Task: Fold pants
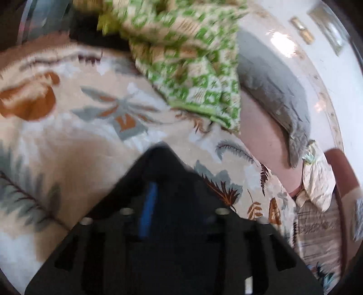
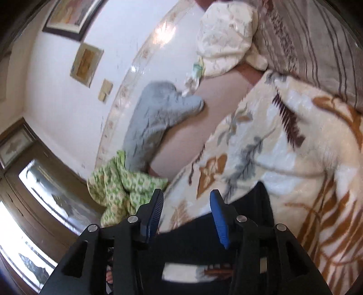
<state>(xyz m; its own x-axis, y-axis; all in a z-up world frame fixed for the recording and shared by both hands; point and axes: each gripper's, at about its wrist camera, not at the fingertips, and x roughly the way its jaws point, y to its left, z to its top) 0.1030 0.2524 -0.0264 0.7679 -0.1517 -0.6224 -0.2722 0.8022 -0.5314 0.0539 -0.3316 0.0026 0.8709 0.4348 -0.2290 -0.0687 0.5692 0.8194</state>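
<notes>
So the left gripper (image 1: 158,154) sits at the bottom centre of the left wrist view, and its black fingers are pressed together into one dark wedge with just a thin strip of blue pad showing down the middle. Honestly can't see any cloth pinched in there, the tip just sits over the cream fleece blanket with orange and grey leaf print (image 1: 74,136) that fills the left and middle of that frame. It's all pretty blurry.

The right gripper (image 2: 187,199) is a different story: jaws spread wide apart, blue ribbed pads (image 2: 219,222) facing each other across a clear gap, nothing between them. Right below and behind the right-hand finger there's the black pants (image 2: 204,240), a dark fabric lying on the blanket at the bottom centre of the right wrist view, with one strip running up toward the middle right. Whether the fingers actually touch it, I can't tell.

Other stuff on the bed: a crumpled green and cream patterned cloth (image 1: 190,63) at the top centre of the left wrist view, also visible lower left in the right wrist view, just past the gripper. A grey fuzzy pillow (image 2: 154,120) leans against the white wall (image 2: 74,109) mid-frame, a cream floral pillow (image 2: 224,38) sits at the top, and framed pictures (image 2: 68,15) hang upper left.
</notes>
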